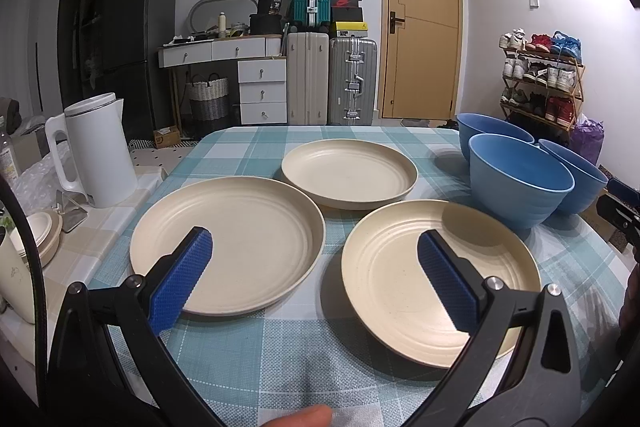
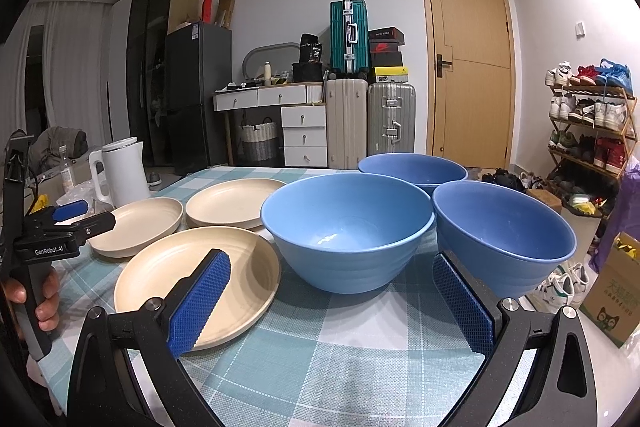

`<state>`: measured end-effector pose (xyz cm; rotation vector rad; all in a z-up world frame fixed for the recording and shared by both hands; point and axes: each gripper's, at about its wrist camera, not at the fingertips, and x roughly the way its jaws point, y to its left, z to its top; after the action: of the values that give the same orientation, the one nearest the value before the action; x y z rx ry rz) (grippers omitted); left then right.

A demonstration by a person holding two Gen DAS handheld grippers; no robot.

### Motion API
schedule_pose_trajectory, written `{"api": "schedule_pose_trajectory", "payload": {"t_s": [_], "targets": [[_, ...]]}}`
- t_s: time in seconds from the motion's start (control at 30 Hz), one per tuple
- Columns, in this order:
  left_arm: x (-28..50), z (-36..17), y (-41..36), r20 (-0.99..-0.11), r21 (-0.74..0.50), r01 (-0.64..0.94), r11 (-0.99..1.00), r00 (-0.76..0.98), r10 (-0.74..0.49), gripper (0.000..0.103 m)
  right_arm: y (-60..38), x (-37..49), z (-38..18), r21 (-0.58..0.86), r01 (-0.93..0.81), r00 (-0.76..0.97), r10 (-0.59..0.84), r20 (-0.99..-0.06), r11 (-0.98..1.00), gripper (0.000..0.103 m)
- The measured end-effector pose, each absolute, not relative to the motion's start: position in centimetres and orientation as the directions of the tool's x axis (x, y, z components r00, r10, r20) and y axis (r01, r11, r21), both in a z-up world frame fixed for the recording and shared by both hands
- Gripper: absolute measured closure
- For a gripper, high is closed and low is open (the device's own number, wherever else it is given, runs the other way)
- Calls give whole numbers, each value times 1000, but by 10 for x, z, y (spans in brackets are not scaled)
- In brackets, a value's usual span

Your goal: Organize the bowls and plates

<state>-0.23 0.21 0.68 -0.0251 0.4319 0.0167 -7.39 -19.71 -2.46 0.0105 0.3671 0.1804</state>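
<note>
Left wrist view: three cream plates lie singly on the checked tablecloth [image 1: 280, 367], none stacked. The near-left plate [image 1: 240, 243] and the near-right plate [image 1: 400, 283] sit side by side with a strip of cloth between them, and the far plate [image 1: 348, 169] lies behind that gap, its rim close to both. To the right of the plates stand three blue bowls, upright and clustered: the front bowl [image 1: 520, 183] nearest, the rear bowl [image 1: 492, 131] behind it, and the right bowl [image 1: 580, 173] partly hidden at the table's edge.

The left gripper [image 1: 314, 247] hangs above the near plates with its jaws spread wide and nothing between them; one blue pad lies over each near plate.

In the right wrist view, the right gripper [image 2: 332, 267] is likewise released and empty, its pads flanking the front bowl, which stands just ahead of them. A hand [image 2: 34, 301] holds the left gripper's handle at the far left.

Off the table's left edge stands a white kettle [image 1: 100, 151]. Behind are suitcases [image 1: 332, 83], a wooden door [image 1: 424, 27] and a shoe rack [image 1: 540, 79].
</note>
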Motion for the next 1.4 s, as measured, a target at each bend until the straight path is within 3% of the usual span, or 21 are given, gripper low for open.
{"api": "schedule_pose_trajectory", "payload": {"t_s": [0.63, 0.97, 1.4], "targets": [[1, 7, 3, -419, -42, -25, 999, 908, 5, 0, -196, -65, -10, 75, -172, 901, 187, -391, 982, 0], [-3, 31, 32, -471, -95, -65, 993, 882, 13, 0, -184, -54, 10, 95, -171, 881, 195, -431, 981, 0], [0, 49, 62, -516, -68, -131, 989, 853, 78, 0, -154, -34, 38, 110, -202, 866, 230, -445, 973, 0]]}}
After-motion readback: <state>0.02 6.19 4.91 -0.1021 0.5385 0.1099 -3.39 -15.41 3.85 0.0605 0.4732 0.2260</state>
